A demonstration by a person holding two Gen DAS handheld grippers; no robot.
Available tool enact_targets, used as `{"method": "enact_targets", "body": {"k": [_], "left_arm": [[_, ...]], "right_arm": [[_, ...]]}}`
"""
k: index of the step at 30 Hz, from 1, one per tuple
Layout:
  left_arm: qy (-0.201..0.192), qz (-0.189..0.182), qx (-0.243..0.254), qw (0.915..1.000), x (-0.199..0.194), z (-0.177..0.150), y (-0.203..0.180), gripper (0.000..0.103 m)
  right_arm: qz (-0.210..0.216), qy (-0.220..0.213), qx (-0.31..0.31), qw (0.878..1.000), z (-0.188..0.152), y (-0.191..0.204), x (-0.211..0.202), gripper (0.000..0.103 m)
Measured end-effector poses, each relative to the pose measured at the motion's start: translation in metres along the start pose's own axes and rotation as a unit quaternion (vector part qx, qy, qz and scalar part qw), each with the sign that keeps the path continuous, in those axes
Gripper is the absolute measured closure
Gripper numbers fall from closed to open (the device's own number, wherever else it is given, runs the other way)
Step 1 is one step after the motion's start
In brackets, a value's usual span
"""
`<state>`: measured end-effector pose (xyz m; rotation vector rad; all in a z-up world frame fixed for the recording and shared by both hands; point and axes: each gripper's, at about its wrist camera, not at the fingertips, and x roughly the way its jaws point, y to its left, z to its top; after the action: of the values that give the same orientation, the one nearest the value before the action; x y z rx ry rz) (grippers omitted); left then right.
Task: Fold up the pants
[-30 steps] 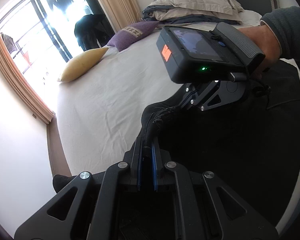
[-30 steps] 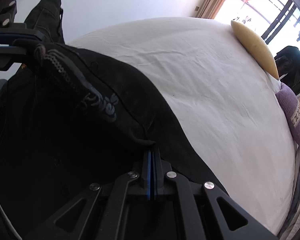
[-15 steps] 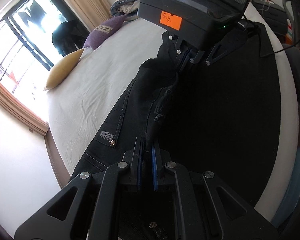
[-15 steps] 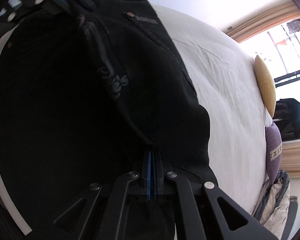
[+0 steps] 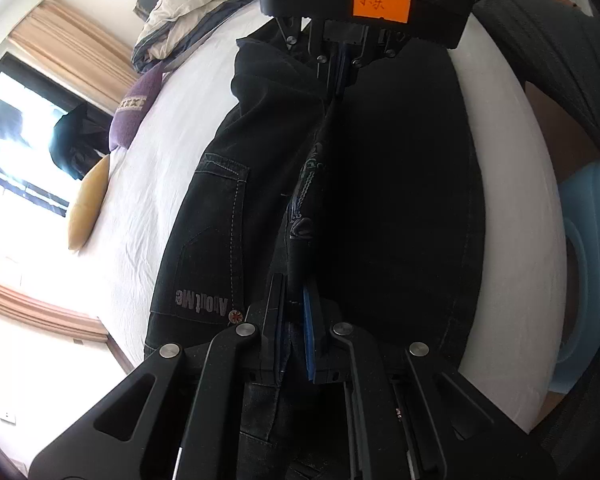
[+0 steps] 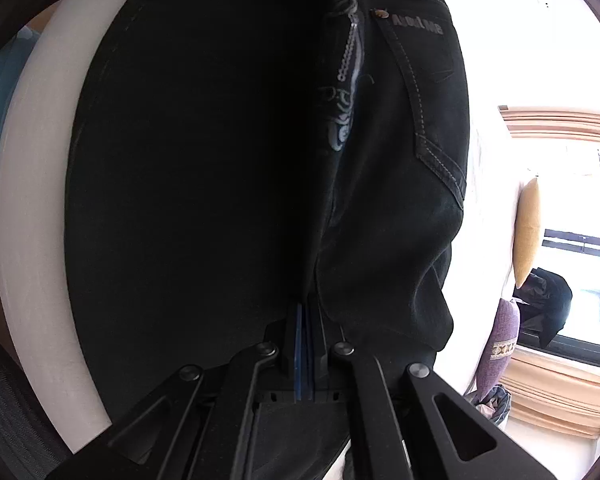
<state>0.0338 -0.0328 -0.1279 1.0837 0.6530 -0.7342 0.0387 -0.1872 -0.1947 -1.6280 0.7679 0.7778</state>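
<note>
Now we have lifted the pants (image 5: pixel 236 184) off the bed (image 5: pixel 148 200), left claw (image 5: pixel 294 312) and right claw (image 6: pixel 308 320) both clamped on fabric, ready to fold lengthwise.

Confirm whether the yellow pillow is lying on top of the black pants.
No: the yellow pillow lies on the white sheet, apart from the black pants.

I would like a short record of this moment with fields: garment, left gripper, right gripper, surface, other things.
garment: black pants, stretched between both grippers above the bed
left gripper: shut on the pants
right gripper: shut on the pants
surface: white bed sheet
other things: yellow pillow, purple pillow, folded bedding
</note>
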Motion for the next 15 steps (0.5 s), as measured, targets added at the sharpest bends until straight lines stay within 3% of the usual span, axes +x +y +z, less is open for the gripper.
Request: {"method": "enact_targets", "body": {"k": [6, 15], "left_arm": [[-0.009, -0.005, 0.041, 0.9991, -0.006, -0.005, -0.016, 0.096], [0.000, -0.026, 0.042, 0.9988, -0.015, -0.025, -0.030, 0.096]], "right_arm": [[-0.015, 0.013, -0.042, 0.999, 0.002, 0.004, -0.002, 0.101], [0.003, 0.005, -0.054, 0.999, 0.017, 0.015, -0.011, 0.101]]}}
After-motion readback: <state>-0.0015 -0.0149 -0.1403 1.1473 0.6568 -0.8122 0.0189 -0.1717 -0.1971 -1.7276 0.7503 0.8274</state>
